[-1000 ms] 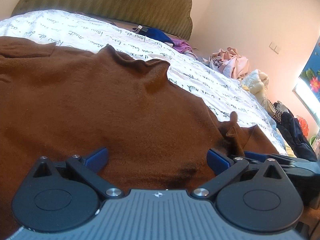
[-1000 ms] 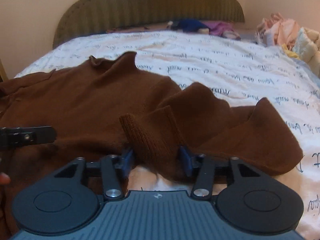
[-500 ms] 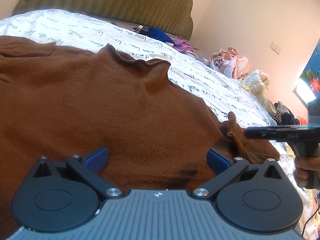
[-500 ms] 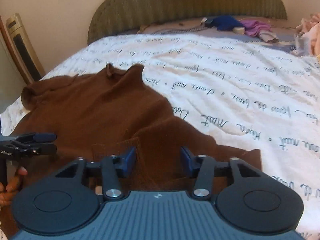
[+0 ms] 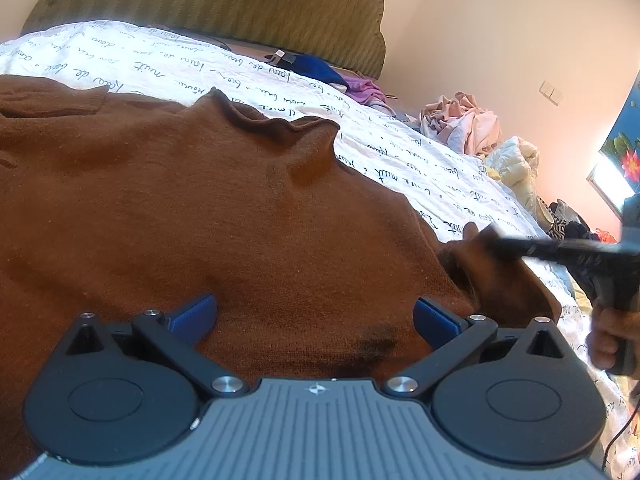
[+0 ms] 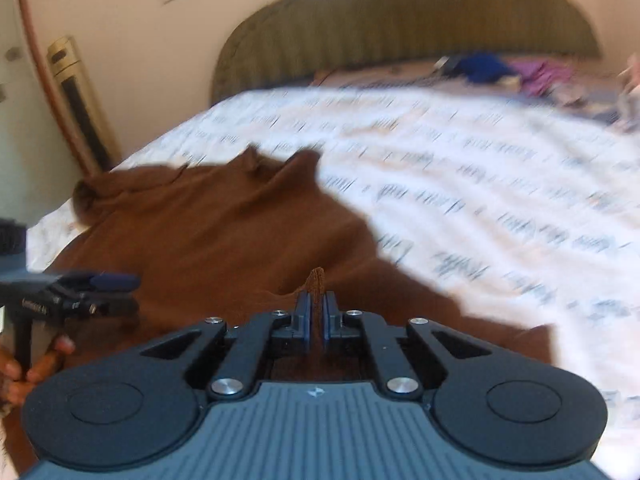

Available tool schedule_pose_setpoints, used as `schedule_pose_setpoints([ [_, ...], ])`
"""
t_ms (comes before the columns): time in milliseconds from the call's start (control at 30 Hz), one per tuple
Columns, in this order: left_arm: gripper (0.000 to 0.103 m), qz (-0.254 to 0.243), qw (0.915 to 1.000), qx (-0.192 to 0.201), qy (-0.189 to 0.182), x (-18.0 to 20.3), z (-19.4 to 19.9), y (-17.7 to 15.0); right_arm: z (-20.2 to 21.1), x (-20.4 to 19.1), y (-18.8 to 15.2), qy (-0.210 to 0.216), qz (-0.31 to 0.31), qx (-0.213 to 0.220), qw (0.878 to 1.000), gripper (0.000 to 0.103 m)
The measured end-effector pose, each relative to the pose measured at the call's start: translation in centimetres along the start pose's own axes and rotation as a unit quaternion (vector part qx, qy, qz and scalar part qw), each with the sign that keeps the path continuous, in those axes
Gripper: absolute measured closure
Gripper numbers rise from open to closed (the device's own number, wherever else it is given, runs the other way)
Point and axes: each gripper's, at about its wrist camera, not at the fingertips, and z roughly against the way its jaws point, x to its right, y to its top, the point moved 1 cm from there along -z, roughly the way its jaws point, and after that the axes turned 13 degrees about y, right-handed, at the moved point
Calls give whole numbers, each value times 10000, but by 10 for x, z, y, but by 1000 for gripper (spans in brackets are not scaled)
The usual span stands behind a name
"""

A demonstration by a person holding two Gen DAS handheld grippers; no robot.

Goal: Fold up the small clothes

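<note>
1. On the bed [image 5: 400,152], a brown sweater [image 5: 200,220] lies spread face-down or face-up, I cannot tell which, over a white sheet printed with handwriting; its collar points toward the headboard [image 5: 240,4].
2. The right gripper [image 6: 316,316] has its jaws pressed together on a thin ridge of brown knit, apparently the sleeve end, which sticks up between the blue pads. The right view is blurred, so the gripper seems to be in motion.
3. The left gripper [image 5: 314,316] hovers low over the sweater's body with its jaws wide apart, holding nothing; whether the pads touch the cloth is unclear.
4. In my judgement the fold is only beginning: the right sleeve [image 5: 500,276] is pinched and lifted near the sweater's side, but not laid across the body.
5. The far sleeve [image 5: 52,96] lies stretched out flat, untouched, and the body shows no crease or fold line.
6. Left to do, as I read it: bring both sleeves in, then fold the body over.
7. A heap of other clothes [image 5: 464,120] waits at the bed's far edge.
</note>
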Motion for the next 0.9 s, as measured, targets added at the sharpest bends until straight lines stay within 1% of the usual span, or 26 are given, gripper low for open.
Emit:
schedule_pose_setpoints([
  [67, 0, -14, 10000, 0, 11, 0, 0, 0, 25, -2, 11, -380, 43, 297, 9988, 98],
  [133, 0, -44, 10000, -9, 34, 1, 0, 0, 54, 4, 26, -838, -94, 545, 9949, 98],
  [233, 0, -159, 9998, -73, 114, 6, -1, 1, 102, 9, 54, -1420, -232, 911, 9854, 98],
  [300, 0, -287, 9993, -230, 87, 10, -2, 5, 137, 5, 76, -1769, -199, 1174, 9770, 98],
  [333, 0, -278, 9990, -352, 6, 10, -2, 9, 154, 1, 87, -1868, -167, 1284, 9738, 98],
  [367, 0, -163, 9986, -500, -102, 8, -4, 14, 169, -3, 99, -1965, -105, 1386, 9706, 98],
  [400, 0, 59, 9974, -675, -252, 4, -6, 20, 177, -11, 109, -2052, -18, 1445, 9680, 98],
  [433, 0, 366, 9944, -856, -496, -3, -9, 27, 181, -19, 119, -2077, 61, 1517, 9663, 98],
  [467, 0, 703, 9887, -1051, -802, -11, -13, 33, 182, -25, 126, -1963, 76, 1584, 9676, 98],
  [500, 0, 1005, 9812, -1257, -1067, -19, -19, 40, 176, -31, 130, -1838, 73, 1571, 9703, 98],
  [533, 0, 1273, 9734, -1424, -1262, -26, -24, 47, 162, -39, 131, -1762, 140, 1497, 9728, 98],
  [567, 0, 1475, 9669, -1531, -1410, -33, -28, 53, 137, -46, 132, -1648, 236, 1395, 9761, 98],
  [600, 0, 1586, 9623, -1588, -1538, -39, -30, 59, 116, -52, 130, -1505, 283, 1282, 9799, 98],
  [633, 0, 1651, 9595, -1612, -1616, -46, -31, 65, 82, -61, 123, -1385, 319, 1124, 9834, 98],
  [667, 0, 1686, 9593, -1604, -1599, -52, -30, 71, 54, -66, 116, -1286, 383, 971, 9862, 98],
  [733, 0, 1655, 9642, -1516, -1415, -65, -25, 81, -8, -81, 96, -1064, 447, 669, 9911, 98],
  [800, 0, 1679, 9679, -1394, -1249, -80, -19, 89, -60, -93, 78, -741, 463, 504, 9949, 98],
  [867, 0, 1824, 9670, -1355, -1152, -97, -16, 92, -104, -105, 61, -594, 204, 464, 9969, 97],
  [900, 0, 1922, 9646, -1392, -1148, -104, -16, 92, -125, -108, 54, -503, 119, 252, 9983, 89],
])
